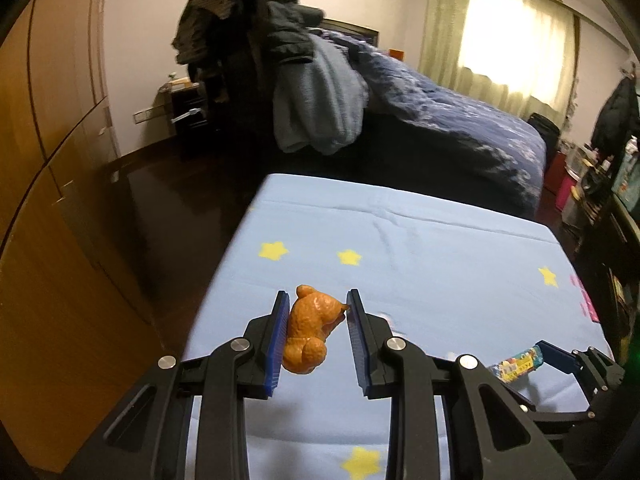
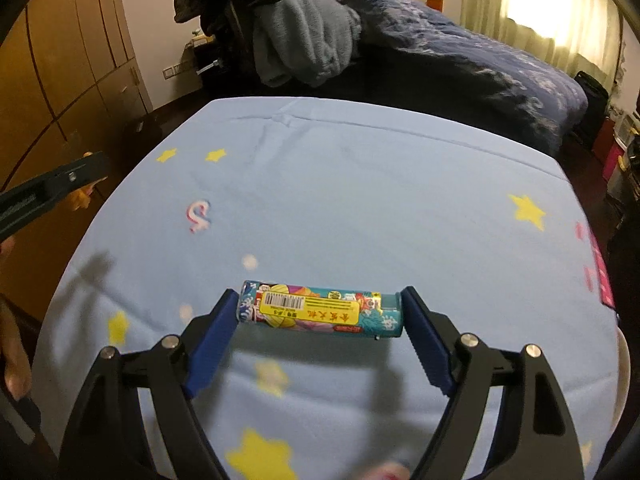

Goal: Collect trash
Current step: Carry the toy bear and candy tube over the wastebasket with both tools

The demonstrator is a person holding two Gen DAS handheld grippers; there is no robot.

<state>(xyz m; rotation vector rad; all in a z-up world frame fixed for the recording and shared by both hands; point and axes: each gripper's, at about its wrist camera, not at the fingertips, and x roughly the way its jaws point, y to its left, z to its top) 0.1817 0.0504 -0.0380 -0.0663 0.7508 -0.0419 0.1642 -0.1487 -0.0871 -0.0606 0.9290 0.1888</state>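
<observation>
Left wrist view first: the left gripper (image 1: pixel 316 334) has its jaws pinched in on a small orange bear figure (image 1: pixel 307 330), which looks lifted just off the blue star-print cloth (image 1: pixel 420 248); the grip seems to catch it at the shoulder and ear, not square, so I'd guess it could twist or pop out if the hand swings; lumpy shapes don't sit flat on ribbed pads.

The right gripper (image 2: pixel 318 326) is the sketchier one; it's clamped end to end on a printed tube (image 2: pixel 320 310), jaws wide apart with a pad on each cap; held lengthwise like that the tube could pivot or slide out sideways, since only the two small ends are touching, and a squeeze might buckle it if it's thin.

Also, no bin shows in either view, so where this stuff goes I can't tell.

Taking the cloth as the landmark: it covers a flat table-ish surface with yellow stars and a few creases; beyond its far edge is a bed (image 1: pixel 460 120) with a dark blue quilt and a heap of clothes (image 1: pixel 304 92); left of it, wooden wardrobe doors (image 1: pixel 60 120); behind the bed, a bright curtained window (image 1: pixel 512 32); right of the cloth, cluttered shelves.
</observation>
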